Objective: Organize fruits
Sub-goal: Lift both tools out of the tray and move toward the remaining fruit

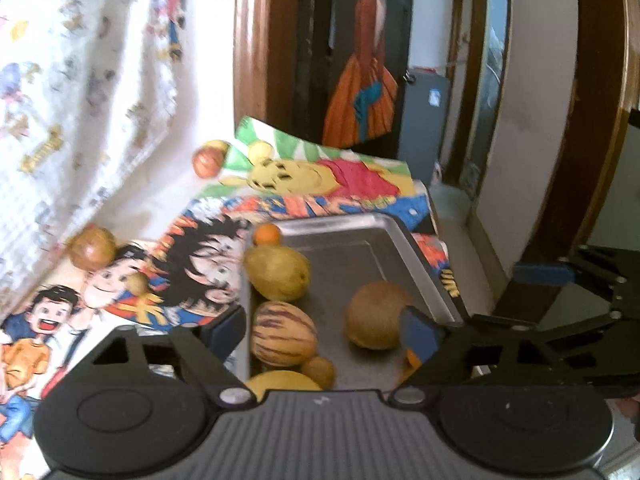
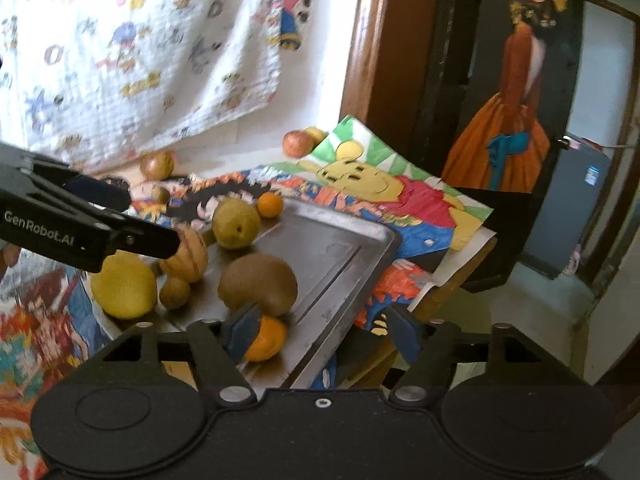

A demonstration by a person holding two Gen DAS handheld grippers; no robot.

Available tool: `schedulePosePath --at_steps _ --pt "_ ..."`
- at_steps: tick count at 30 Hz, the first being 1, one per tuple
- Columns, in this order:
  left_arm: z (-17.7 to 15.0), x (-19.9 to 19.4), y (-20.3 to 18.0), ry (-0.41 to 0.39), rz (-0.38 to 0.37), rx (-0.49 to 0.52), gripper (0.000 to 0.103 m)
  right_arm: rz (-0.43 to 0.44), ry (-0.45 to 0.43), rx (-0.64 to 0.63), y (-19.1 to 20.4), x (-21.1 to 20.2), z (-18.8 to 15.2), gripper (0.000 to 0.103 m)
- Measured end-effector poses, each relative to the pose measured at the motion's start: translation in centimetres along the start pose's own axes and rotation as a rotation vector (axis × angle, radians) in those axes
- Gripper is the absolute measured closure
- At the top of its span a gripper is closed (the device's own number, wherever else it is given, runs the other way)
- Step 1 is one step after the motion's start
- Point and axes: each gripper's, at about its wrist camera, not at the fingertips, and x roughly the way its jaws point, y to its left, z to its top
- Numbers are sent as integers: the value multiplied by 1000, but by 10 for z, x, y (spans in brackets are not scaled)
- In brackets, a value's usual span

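A steel tray lies on cartoon-print sheets and holds several fruits. On it are a yellow-green pear, a striped melon, a brown kiwi, a small orange and a lemon. My left gripper is open over the tray's near end, holding nothing. My right gripper is open too, low over the tray. A larger orange lies against its left pad, with the kiwi just beyond. Whether the pad touches the orange is unclear.
Off the tray, an apple, a brown round fruit and a small fruit sit on the sheets near a hanging printed cloth. A wooden frame and a painted panel stand behind. The table edge drops off at right.
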Motion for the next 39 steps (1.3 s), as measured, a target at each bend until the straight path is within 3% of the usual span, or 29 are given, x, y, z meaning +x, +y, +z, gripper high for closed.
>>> schedulePosePath --at_steps 4,7,10,17,28,39 --pt "-1 -17 12 -48 22 -36 1 -23 -33 58 3 -19 5 16" --pt "-4 -30 19 -77 38 -43 1 -27 -58 112 9 -35 10 5" --pt "-11 -41 27 -93 47 -46 0 -29 -70 153 18 -49 12 1" --pt "-36 -69 50 -93 80 -58 0 -21 -27 222 48 -69 2 1" --pt "-85 -93 86 18 149 -91 0 8 195 399 91 -66 -20 1" --pt "-106 -109 133 43 235 -181 0 40 231 232 142 -57 6 1"
